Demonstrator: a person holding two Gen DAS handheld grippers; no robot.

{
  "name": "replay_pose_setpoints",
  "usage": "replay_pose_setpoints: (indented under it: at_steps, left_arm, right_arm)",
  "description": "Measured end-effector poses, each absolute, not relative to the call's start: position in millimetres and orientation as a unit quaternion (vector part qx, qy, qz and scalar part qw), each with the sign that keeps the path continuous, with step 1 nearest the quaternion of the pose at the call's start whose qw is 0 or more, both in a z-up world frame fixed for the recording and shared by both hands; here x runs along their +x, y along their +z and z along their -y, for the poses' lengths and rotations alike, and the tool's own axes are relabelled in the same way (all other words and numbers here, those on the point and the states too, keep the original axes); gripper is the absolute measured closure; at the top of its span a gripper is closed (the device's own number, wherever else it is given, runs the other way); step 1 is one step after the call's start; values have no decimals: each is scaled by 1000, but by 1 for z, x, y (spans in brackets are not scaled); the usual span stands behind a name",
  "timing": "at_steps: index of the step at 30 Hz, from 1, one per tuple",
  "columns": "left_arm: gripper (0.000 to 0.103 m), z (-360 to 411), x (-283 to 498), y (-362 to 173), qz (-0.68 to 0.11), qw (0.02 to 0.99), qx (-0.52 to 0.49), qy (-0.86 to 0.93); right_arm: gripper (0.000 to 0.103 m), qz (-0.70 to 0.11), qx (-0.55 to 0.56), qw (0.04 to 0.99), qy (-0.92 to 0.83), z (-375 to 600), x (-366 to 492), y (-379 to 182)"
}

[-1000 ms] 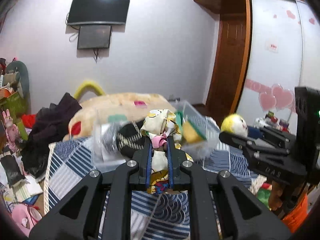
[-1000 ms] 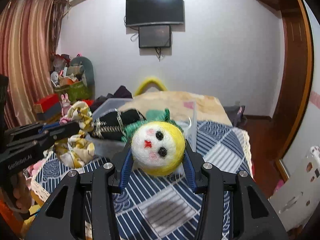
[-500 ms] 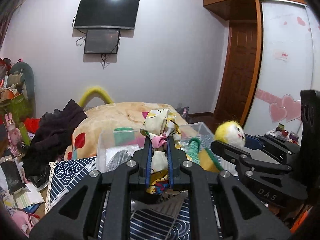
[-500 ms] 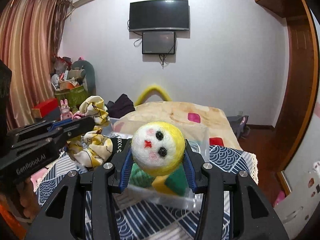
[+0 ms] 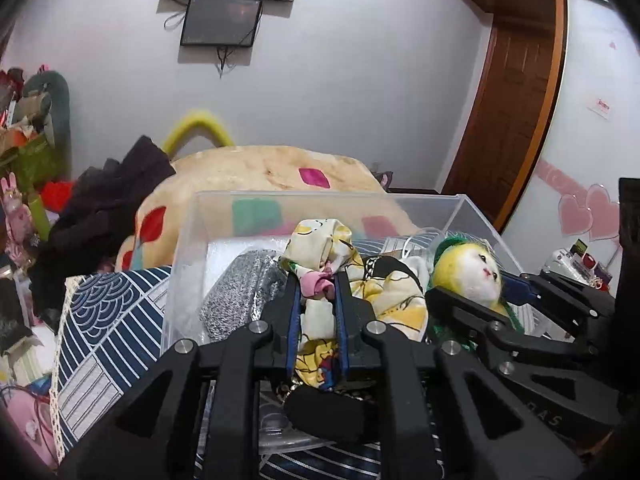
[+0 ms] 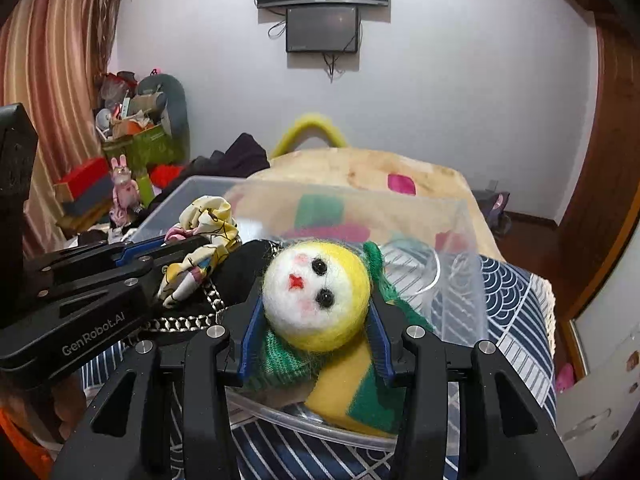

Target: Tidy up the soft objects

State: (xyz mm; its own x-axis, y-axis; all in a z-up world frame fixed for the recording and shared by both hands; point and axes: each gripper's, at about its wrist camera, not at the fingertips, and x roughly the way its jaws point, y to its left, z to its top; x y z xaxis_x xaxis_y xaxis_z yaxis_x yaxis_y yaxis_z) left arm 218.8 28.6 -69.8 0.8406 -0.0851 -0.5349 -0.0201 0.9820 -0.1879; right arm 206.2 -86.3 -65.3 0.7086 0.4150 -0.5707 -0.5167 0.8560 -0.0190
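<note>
My left gripper [image 5: 317,285] is shut on a yellow-and-white patterned cloth [image 5: 320,248], held over the clear plastic bin [image 5: 280,198]. The cloth [image 6: 208,220] and left gripper [image 6: 192,242] also show in the right wrist view. My right gripper [image 6: 316,300] is shut on a yellow-and-white felt doll head [image 6: 316,292] with a green-and-yellow knitted body [image 6: 352,392], over the bin's near right part [image 6: 460,264]. The doll [image 5: 472,276] and right gripper [image 5: 486,294] show at the right of the left wrist view. A grey glittery piece [image 5: 240,292] and a black item with a chain [image 6: 192,320] lie in the bin.
The bin stands on a blue-and-white patterned bedspread [image 5: 104,320]. A large beige plush [image 5: 260,176] and dark clothes [image 5: 108,208] lie behind it. Clutter [image 6: 132,140] is piled at the left wall. A wooden door [image 5: 508,120] stands at the right.
Both grippers have moved forward and down, so the cloth and the doll are now over the inside of the bin. Both stay shut on their items.
</note>
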Motion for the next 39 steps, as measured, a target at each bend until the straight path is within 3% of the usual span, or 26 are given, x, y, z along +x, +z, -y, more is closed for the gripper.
replay_pose_setpoints:
  at_steps: [5, 9, 20, 23, 25, 31, 33, 39]
  left_arm:
    - [66, -25, 212, -66, -280, 957, -78, -10]
    - [62, -35, 205, -61, -280, 954, -105, -21]
    - [38, -25, 156, -20, -221, 972, -76, -27]
    - [30, -18, 136, -7, -193, 979, -59, -21]
    - [17, -13, 124, 0, -178, 983, -51, -16]
    - [3, -7, 101, 13, -156, 987, -47, -20]
    - [1, -6, 93, 15, -146, 988, -44, -15]
    - [0, -8, 76, 18, -138, 989, -49, -13]
  right_arm:
    - [56, -282, -88, 922, 252, 90, 204, -57]
    - [38, -264, -84, 928, 249, 98, 196, -49]
    - [26, -206, -71, 940, 264, 117, 163, -16]
    - [24, -191, -66, 942, 268, 121, 152, -9]
    - [21, -181, -60, 944, 268, 125, 145, -5]
    - [13, -149, -50, 952, 261, 136, 123, 5]
    - [6, -137, -48, 956, 256, 139, 115, 8]
    - [0, -115, -36, 959, 256, 149, 103, 16]
